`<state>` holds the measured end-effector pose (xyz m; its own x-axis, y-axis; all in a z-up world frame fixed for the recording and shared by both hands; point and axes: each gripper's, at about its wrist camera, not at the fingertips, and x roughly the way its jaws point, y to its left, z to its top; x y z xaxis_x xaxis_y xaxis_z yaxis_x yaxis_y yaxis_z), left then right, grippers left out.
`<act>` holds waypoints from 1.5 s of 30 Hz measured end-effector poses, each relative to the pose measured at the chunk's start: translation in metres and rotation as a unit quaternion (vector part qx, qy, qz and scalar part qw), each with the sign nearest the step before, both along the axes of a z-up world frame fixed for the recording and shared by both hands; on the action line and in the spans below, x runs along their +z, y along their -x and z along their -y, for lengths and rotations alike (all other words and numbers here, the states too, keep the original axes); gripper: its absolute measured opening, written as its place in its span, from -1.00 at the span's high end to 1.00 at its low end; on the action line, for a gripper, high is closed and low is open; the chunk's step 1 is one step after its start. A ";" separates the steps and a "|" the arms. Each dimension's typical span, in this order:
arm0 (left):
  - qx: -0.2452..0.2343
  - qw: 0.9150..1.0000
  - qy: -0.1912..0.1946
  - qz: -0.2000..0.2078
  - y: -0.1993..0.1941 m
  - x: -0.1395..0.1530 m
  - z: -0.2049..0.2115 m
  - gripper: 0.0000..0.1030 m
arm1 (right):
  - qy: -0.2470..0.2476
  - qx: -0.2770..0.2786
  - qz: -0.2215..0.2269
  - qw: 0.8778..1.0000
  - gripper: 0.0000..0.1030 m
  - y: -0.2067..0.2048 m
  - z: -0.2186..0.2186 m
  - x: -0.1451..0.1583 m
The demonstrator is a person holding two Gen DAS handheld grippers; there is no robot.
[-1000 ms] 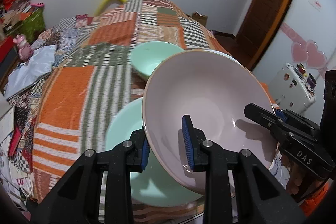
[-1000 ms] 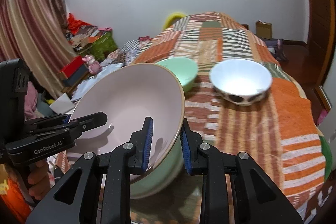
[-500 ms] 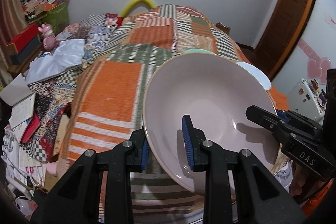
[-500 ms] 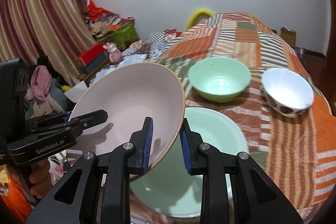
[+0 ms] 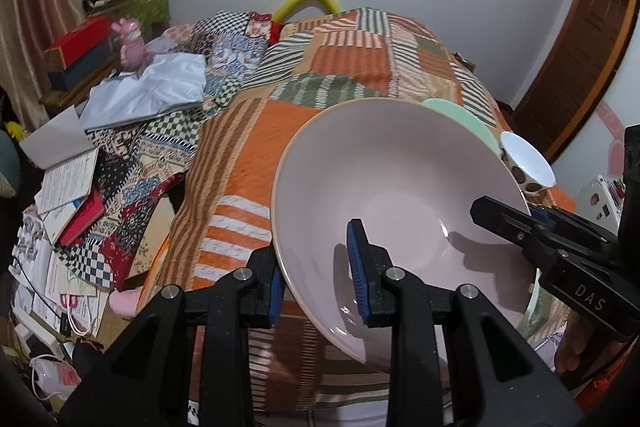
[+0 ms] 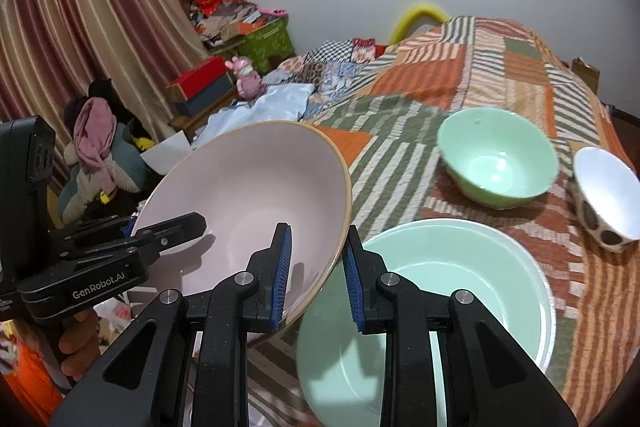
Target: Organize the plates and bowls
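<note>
Gripping opposite rims, the left gripper and right gripper clamp the tilted pink bowl in the air; it hangs up-left of the mint plate on the bed.

Pink bowl tilts, rim clamped between both tongs; 2 green bowls and 1 white bowl lie beyond.
</note>
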<state>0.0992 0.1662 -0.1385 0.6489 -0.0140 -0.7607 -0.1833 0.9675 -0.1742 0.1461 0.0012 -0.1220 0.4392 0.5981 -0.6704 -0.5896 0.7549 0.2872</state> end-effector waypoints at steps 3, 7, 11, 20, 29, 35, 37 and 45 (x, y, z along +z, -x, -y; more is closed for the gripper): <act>0.008 1.000 0.004 -0.007 -0.001 -0.007 -0.009 0.45 | 0.008 0.008 -0.009 1.000 0.55 -0.002 -0.011 -0.007; 0.016 1.000 0.010 -0.017 -0.002 -0.018 -0.021 0.45 | 0.019 0.017 -0.021 0.999 0.55 -0.005 -0.023 -0.018; 0.022 0.999 0.018 -0.031 -0.004 -0.030 -0.031 0.45 | 0.030 0.024 -0.036 0.999 0.55 -0.009 -0.033 -0.029; 0.040 0.996 0.042 -0.064 -0.006 -0.060 -0.051 0.45 | 0.053 0.044 -0.057 0.996 0.55 -0.013 -0.051 -0.046; 0.045 0.996 0.049 -0.063 -0.004 -0.067 -0.051 0.45 | 0.059 0.047 -0.060 0.995 0.55 -0.014 -0.051 -0.048; 0.046 0.996 0.033 -0.063 -0.003 -0.061 -0.048 0.45 | 0.055 0.039 -0.048 0.997 0.54 -0.015 -0.044 -0.039; 0.048 0.997 0.022 -0.060 -0.001 -0.056 -0.045 0.45 | 0.048 0.036 -0.041 0.997 0.54 -0.014 -0.039 -0.036; 0.056 0.997 -0.010 -0.043 0.006 -0.031 -0.038 0.42 | 0.027 0.019 -0.013 0.999 0.54 -0.012 -0.014 -0.014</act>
<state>0.0936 0.2038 -0.1694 0.5780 0.0707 -0.8130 -0.3042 0.9431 -0.1342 0.1585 0.0155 -0.1357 0.3984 0.5765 -0.7134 -0.6108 0.7470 0.2625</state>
